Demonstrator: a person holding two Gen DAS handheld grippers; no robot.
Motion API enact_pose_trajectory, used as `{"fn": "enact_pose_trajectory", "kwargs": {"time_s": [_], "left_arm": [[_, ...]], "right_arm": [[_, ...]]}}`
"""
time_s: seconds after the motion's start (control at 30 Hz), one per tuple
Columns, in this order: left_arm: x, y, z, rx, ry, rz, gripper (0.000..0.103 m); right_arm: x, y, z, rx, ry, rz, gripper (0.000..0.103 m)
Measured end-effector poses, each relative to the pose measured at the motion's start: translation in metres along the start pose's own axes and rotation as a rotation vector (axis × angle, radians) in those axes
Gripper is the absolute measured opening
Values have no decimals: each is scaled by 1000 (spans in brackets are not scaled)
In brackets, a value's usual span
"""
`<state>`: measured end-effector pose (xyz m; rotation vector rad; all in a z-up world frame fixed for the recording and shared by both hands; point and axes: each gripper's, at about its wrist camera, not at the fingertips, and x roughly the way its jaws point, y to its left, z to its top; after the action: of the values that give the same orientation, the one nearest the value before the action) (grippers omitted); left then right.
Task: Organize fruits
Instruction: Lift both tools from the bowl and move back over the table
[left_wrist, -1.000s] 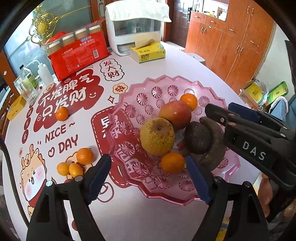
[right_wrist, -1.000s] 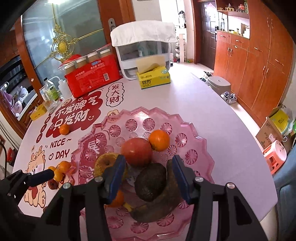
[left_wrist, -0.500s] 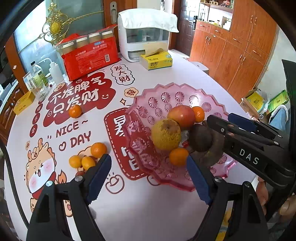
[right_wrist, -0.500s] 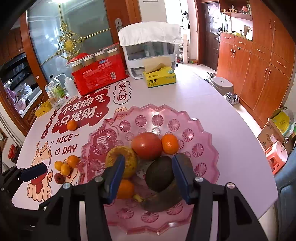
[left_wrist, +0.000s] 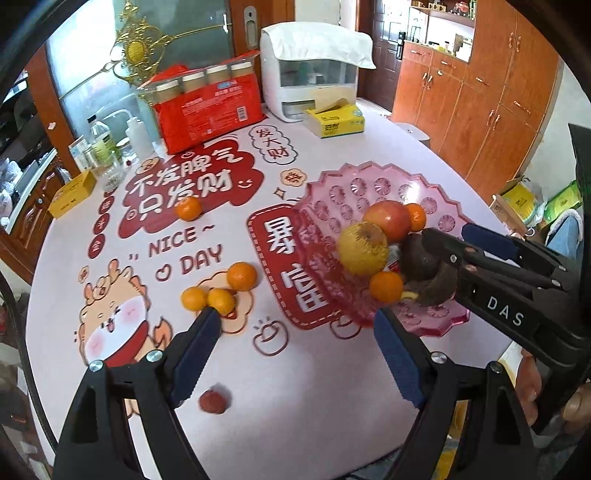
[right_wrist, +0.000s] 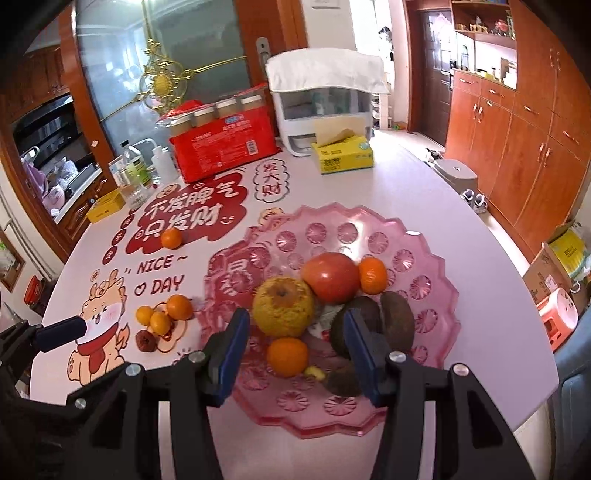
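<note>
Between picks, I hold both tools above table. Left gripper (left_wrist: 295, 343) jaws wide, just widened, empty; right gripper (right_wrist: 293, 345) half open, empty. Pink tray (right_wrist: 439, 258) ahead of right gripper, part filled. Loose oranges (left_wrist: 218, 291) just ahead-left of left gripper; I judge next: lower, straddle one, close.

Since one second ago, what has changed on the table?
Both tools pulled back from the pink plastic fruit plate, and the left tool opened a little wider, holding nothing. The right tool kept its opening, also holding nothing. No fruit moved.
</note>
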<state>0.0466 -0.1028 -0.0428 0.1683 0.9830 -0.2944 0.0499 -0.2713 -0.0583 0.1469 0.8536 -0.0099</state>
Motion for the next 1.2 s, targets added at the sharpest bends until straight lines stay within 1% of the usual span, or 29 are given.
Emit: {"fn": "enact_pose_trajectory", "kwargs": {"time_s": [0.13, 0.37, 0.5, 0.63, 0.7, 0.77, 0.87, 0.93, 1.0, 1.03, 1.1, 1.13, 1.2], "left_arm": [[-13, 17, -3, -24, -24, 27, 85], [-35, 64, 7, -44, -47, 96, 87], [-47, 101, 24, -49, -78, 166, 87], [-55, 138, 46, -47, -91, 194, 87], [-57, 156, 58, -21, -97, 217, 87], [-58, 171, 68, -1, -94, 217, 87], [-55, 191, 87, 62, -80, 207, 87], [-52, 198, 100, 139, -83, 209, 87], [-44, 203, 116, 254, -86, 217, 87], [-40, 204, 121, 292, -88, 218, 87], [-22, 204, 133, 407, -82, 214, 87], [-13, 203, 137, 444, -78, 214, 87], [11, 201, 144, 521, -59, 181, 87]], "right_arm": [[-3, 18, 2, -31, -12, 16, 53], [-8, 52, 16, -76, -34, 47, 53], [-14, 77, 30, -120, -64, 51, 53], [-15, 100, 46, -151, -75, 51, 53], [-13, 109, 54, -151, -69, 55, 53], [-10, 116, 62, -140, -55, 63, 53], [-4, 126, 74, -119, -30, 64, 53], [2, 134, 82, -109, -15, 52, 53], [8, 140, 88, -101, -3, 47, 53], [13, 144, 93, -92, 5, 41, 53], [22, 150, 99, -77, 16, 29, 53], [27, 153, 102, -67, 23, 20, 53], [38, 159, 105, -45, 36, 4, 53]]}}
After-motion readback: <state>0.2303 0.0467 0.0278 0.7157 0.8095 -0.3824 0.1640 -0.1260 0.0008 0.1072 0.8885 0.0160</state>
